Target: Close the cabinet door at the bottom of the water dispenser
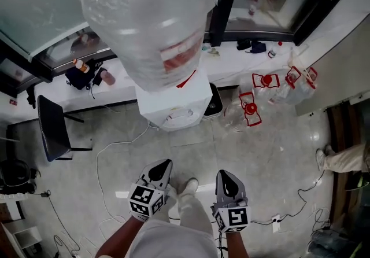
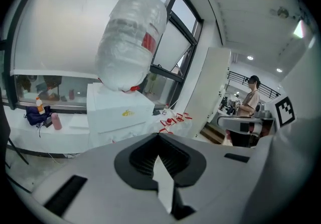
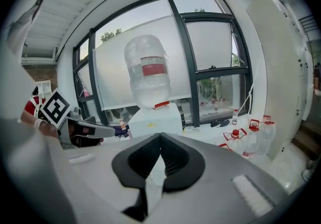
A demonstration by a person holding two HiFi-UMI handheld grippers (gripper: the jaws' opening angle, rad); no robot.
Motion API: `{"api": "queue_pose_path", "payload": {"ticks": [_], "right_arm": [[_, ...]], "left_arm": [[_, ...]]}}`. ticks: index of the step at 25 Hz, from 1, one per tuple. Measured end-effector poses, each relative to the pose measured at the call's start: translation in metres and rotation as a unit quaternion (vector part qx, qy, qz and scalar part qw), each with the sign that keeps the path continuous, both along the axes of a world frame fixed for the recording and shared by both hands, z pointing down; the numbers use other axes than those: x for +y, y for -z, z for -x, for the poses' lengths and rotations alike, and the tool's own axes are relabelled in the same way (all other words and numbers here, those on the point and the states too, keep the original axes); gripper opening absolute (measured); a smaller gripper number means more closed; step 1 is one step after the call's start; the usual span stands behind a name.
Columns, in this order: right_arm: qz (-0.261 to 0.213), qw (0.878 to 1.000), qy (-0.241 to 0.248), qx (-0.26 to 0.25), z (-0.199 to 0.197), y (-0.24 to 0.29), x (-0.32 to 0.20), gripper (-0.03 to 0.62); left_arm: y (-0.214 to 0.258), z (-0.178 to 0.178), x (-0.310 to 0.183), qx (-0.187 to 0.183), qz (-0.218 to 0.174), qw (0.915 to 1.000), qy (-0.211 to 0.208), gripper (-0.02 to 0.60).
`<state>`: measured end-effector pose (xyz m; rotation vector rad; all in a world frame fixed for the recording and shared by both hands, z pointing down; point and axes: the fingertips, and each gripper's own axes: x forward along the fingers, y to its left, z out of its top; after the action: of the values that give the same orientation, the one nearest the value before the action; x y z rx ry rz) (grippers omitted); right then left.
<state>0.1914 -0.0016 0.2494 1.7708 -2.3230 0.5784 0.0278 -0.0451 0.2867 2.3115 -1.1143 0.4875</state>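
The white water dispenser stands against the window ledge and carries a large plastic-wrapped bottle. From above, its top and the bottle hide the bottom cabinet door. My left gripper and right gripper hover side by side over the floor, well short of the dispenser, and both are shut with nothing in them. In the left gripper view the dispenser rises behind my left gripper, which covers its lower part. In the right gripper view the dispenser stands straight ahead of my right gripper.
Several empty water jugs with red handles stand right of the dispenser, and a black bin sits beside it. A black chair is at the left. White cables and a power strip lie on the floor. A person stands far right.
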Motion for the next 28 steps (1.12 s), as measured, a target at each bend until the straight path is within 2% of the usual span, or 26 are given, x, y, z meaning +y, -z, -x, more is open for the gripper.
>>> {"api": "queue_pose_path", "payload": {"ticks": [12,22,28], "right_arm": [[-0.033,0.999,0.031,0.008,0.015,0.063,-0.019,0.009],[-0.065,0.997,0.044,0.017,0.015,0.113,-0.023,0.009],[-0.082,0.995,0.041,0.026,0.014,0.136,-0.012,0.010]], "left_arm": [[0.093,0.020,-0.010,0.015,-0.055,0.9980,0.027,0.005],[0.149,0.038,-0.008,0.014,-0.098,0.9940,0.046,0.005],[0.175,0.042,0.002,0.034,-0.111,0.9919,0.052,0.005]]}}
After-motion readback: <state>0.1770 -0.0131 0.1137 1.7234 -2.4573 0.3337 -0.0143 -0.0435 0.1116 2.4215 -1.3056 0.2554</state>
